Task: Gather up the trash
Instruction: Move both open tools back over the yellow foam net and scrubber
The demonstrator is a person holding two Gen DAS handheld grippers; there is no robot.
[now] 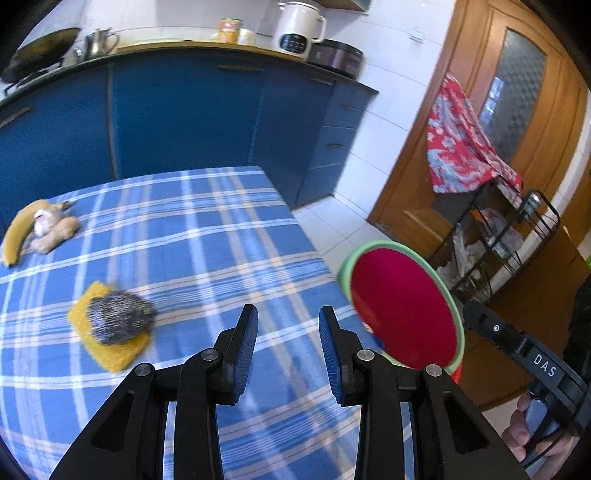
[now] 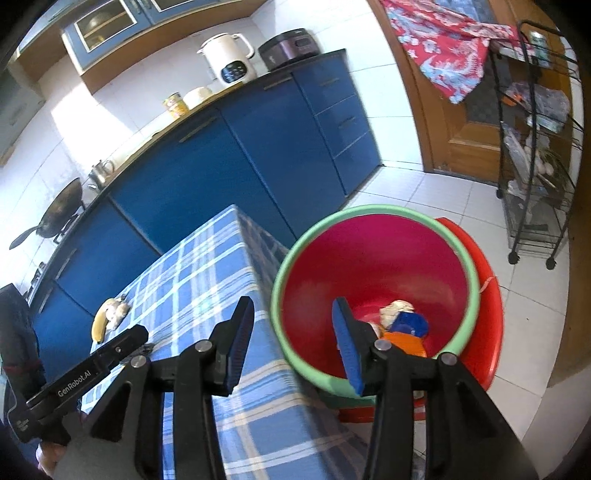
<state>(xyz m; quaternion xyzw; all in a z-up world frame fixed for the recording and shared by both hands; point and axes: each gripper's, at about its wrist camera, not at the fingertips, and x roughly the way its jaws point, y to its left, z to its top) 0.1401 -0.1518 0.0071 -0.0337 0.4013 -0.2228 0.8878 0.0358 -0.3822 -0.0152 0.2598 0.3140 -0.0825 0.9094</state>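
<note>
A red bin with a green rim [image 2: 373, 258] stands on a red stool [image 2: 487, 295] beside the table; crumpled paper [image 2: 395, 310], a blue piece [image 2: 410, 325] and an orange piece [image 2: 406, 343] lie in its bottom. My right gripper [image 2: 293, 343] hangs open over the bin's near left rim, nothing between its pads. My left gripper [image 1: 288, 350] is open and empty above the blue plaid tablecloth [image 1: 207, 229]. On the cloth lie a steel-wool ball [image 1: 118, 317] on a yellow sponge [image 1: 110, 354], and a banana [image 1: 18, 232] with a pale crumpled lump [image 1: 51, 225]. The bin [image 1: 402, 306] shows right of the left gripper.
Blue kitchen cabinets [image 1: 184, 110] run behind the table, with a kettle [image 1: 299, 29], a cooker [image 1: 338, 57] and a wok [image 1: 37, 51] on the counter. A black wire rack [image 2: 535, 166] with a red patterned cloth [image 2: 439, 48] stands by the wooden door [image 1: 517, 92]. White floor tiles [image 2: 406, 192] surround the bin.
</note>
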